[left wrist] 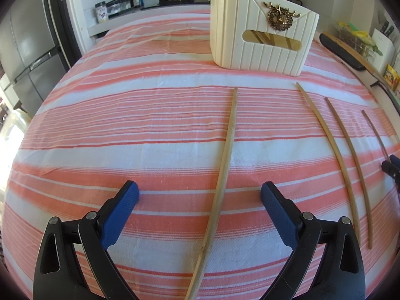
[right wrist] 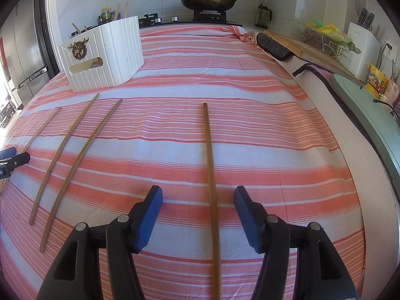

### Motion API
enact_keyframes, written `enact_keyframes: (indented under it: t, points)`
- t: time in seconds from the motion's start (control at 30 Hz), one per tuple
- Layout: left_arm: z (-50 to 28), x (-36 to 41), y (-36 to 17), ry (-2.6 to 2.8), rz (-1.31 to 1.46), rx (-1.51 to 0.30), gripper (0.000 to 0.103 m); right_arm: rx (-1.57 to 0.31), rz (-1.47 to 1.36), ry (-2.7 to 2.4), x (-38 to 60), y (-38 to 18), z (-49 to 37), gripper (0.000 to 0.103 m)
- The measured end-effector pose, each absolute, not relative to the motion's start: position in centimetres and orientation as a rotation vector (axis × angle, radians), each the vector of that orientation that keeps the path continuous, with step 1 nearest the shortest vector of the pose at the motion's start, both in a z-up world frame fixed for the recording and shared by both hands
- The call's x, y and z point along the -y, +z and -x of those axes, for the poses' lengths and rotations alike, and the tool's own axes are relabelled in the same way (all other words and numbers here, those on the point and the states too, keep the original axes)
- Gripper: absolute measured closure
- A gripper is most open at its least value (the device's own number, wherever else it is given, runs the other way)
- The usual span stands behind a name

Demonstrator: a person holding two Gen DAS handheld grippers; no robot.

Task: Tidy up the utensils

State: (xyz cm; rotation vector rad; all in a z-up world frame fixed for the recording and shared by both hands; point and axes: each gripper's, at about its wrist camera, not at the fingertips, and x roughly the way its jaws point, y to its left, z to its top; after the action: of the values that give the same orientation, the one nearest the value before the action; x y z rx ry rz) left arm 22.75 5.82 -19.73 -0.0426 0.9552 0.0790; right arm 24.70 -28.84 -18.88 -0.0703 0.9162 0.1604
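Several wooden chopsticks lie on the striped cloth. In the left wrist view my left gripper (left wrist: 199, 192) is open, its blue fingers on either side of a pale chopstick (left wrist: 221, 182). Two more chopsticks (left wrist: 332, 150) (left wrist: 355, 165) lie to the right, and a dark one (left wrist: 375, 130) farther right. In the right wrist view my right gripper (right wrist: 198, 195) is open around a dark chopstick (right wrist: 211, 175). Two chopsticks (right wrist: 62, 150) (right wrist: 82, 160) lie to its left. A white ribbed holder (left wrist: 260, 32), also in the right wrist view (right wrist: 105, 55), stands at the back with chopsticks in it.
The cloth (left wrist: 150, 125) covers a kitchen counter. A stove with a lidded pan (right wrist: 207, 0) stands behind. A rolled dark mat (right wrist: 272, 45), cutting board (right wrist: 300, 47) and green tray (right wrist: 370, 110) line the right edge. A fridge (left wrist: 27, 45) is at the left.
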Motion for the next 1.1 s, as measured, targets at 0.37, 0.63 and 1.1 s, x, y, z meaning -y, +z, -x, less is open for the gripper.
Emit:
enact_keyframes:
  t: [0.37, 0.63, 1.1]
  points:
    - [-22.7, -5.8, -19.7, 0.081, 0.044, -0.954, 0.004, -0.916, 0.071, 0.16, 28.8, -18.9, -24.8, 0.042]
    - [-22.6, -5.6, -19.7, 0.072, 0.043, -0.962, 0.003, -0.917, 0.067, 0.161, 28.8, -18.9, -24.8, 0.042]
    - [-26.2, -6.5, -18.1, -0.114, 0.026, -1.107, 0.01, -1.169, 0.026, 0.319, 31.3, -17.6, -27.3, 0.042]
